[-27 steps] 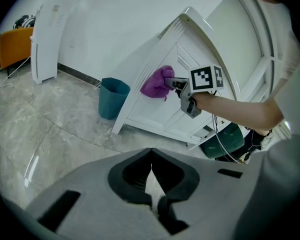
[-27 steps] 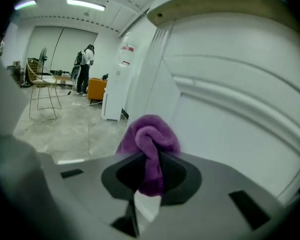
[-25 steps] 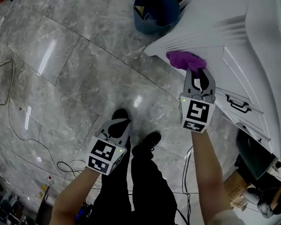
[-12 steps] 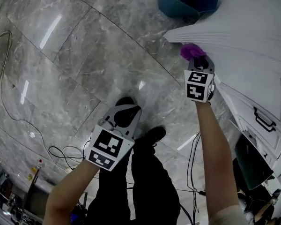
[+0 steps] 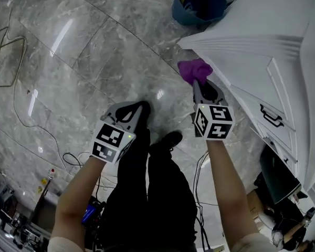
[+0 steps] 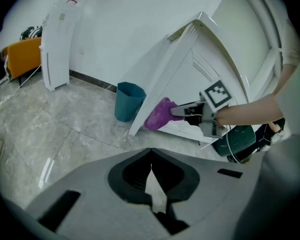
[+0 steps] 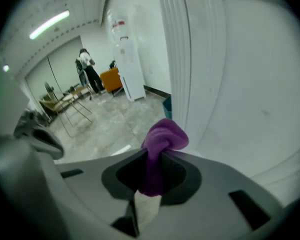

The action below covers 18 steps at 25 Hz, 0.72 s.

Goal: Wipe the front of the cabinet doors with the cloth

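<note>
Your right gripper [image 5: 199, 84] is pinching the purple cloth [image 5: 193, 70]. The cloth's bunched end pokes out just beyond the jaw tips and meets the white cabinet door [image 5: 262, 41] near its outer edge (the left gripper view shows this contact most plainly). In the right gripper view, the door's moulded frame rises just to the right of the cloth. Your left gripper [image 5: 138, 111] hangs well off to the left of the right one, over the grey marble floor [image 5: 84, 62], with its jaws pressed together on nothing. A blue bin [image 5: 197, 7] stands ahead of the right gripper, just beside the door.
</note>
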### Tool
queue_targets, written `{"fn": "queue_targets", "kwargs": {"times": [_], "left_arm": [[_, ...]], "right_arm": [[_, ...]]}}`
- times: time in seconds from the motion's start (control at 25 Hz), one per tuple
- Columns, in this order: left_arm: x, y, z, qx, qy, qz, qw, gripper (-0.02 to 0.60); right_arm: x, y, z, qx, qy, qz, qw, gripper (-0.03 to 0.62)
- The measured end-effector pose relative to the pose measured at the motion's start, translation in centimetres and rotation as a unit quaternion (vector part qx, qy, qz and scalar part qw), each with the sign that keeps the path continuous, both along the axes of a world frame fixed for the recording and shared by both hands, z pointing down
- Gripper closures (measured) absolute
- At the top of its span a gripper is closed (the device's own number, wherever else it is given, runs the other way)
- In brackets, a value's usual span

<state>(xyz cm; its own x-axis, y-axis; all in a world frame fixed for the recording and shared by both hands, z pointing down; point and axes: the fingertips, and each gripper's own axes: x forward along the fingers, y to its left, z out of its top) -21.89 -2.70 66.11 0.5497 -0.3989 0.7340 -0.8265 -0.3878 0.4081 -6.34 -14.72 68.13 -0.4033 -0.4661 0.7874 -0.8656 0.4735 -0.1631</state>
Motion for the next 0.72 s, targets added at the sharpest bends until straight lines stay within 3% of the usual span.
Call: {"fn": "queue_targets", "kwargs": {"times": [0.16,0.28,0.44,0.6,0.72], "left_arm": [[0.8,0.0,-6.5,0.04,-0.013,0.074,0.9964,0.561],[0.9,1.3,-11.7,0.044,-0.032,0.108,0.9926,0.561],[1.4,2.4,-18.7,0.042,-0.022,0.098,0.994,0.561],[3.3,3.3,-26.1,0.054,0.012,0.088,0.9946,0.561],[5.2,3.9,-31.0,0.079,0.021,0.094,0.9922,0.56]], "right_arm": [[-2.8,7.6,-13.3,-0.024,-0.138,-0.016,0.99,0.528],[-3.4,12.5,-21.9,-0.024,-0.186,-0.058,0.981,0.528],[-2.1,16.2,-30.6,-0.003,-0.195,-0.11,0.975,0.528],[0.1,17.9,-37.9,0.05,-0.166,-0.158,0.972,0.528],[2.3,18.0,-42.3,0.074,-0.169,-0.141,0.973,0.528]]}}
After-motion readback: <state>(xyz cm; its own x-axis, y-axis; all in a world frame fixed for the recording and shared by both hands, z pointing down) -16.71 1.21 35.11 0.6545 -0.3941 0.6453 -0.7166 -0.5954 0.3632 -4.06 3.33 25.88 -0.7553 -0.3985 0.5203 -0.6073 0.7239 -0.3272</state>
